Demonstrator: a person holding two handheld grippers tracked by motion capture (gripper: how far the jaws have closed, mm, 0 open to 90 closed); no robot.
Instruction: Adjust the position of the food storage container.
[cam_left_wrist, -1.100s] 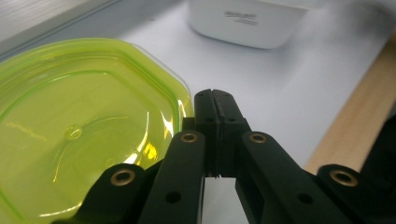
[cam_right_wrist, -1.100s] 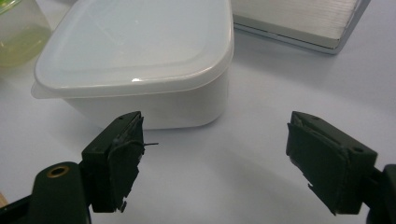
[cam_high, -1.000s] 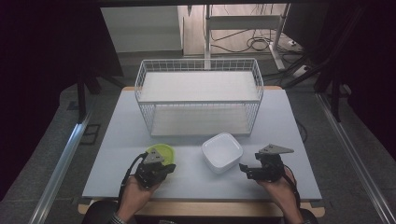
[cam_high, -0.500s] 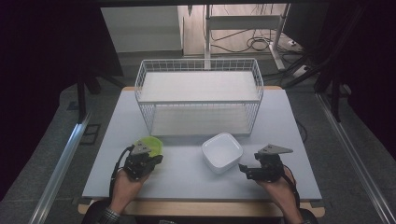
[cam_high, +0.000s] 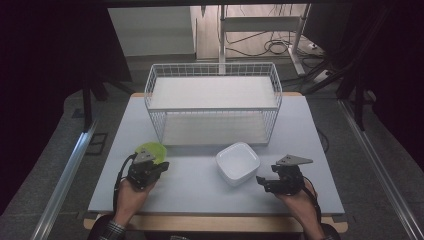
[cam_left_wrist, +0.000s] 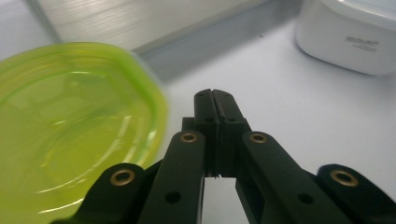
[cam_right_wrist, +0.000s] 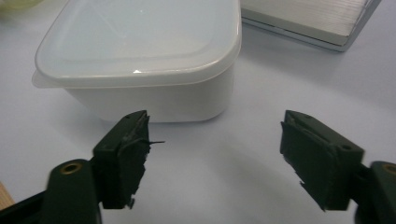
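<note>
A lime-green translucent bowl (cam_high: 151, 151) (cam_left_wrist: 70, 121) lies on the white table near its left front. My left gripper (cam_high: 163, 165) (cam_left_wrist: 214, 95) is shut with nothing between its jaws, right beside the bowl's rim. A white lidded container (cam_high: 238, 162) (cam_right_wrist: 140, 46) (cam_left_wrist: 355, 37) sits at the middle front. My right gripper (cam_high: 260, 181) (cam_right_wrist: 215, 121) points at the container from its right, a short way off. Its jaws stand open and have just been closing a little, with only bare table between them.
A white wire basket rack (cam_high: 150, 90) with a shelf board stands across the back half of the table (cam_high: 200, 200); its lower edge (cam_right_wrist: 303, 32) lies just behind the container. Dark floor, metal rails and cables surround the table.
My left gripper has slid to the left, and the green bowl has shifted left with it. The right hand and the white container have stayed put.
</note>
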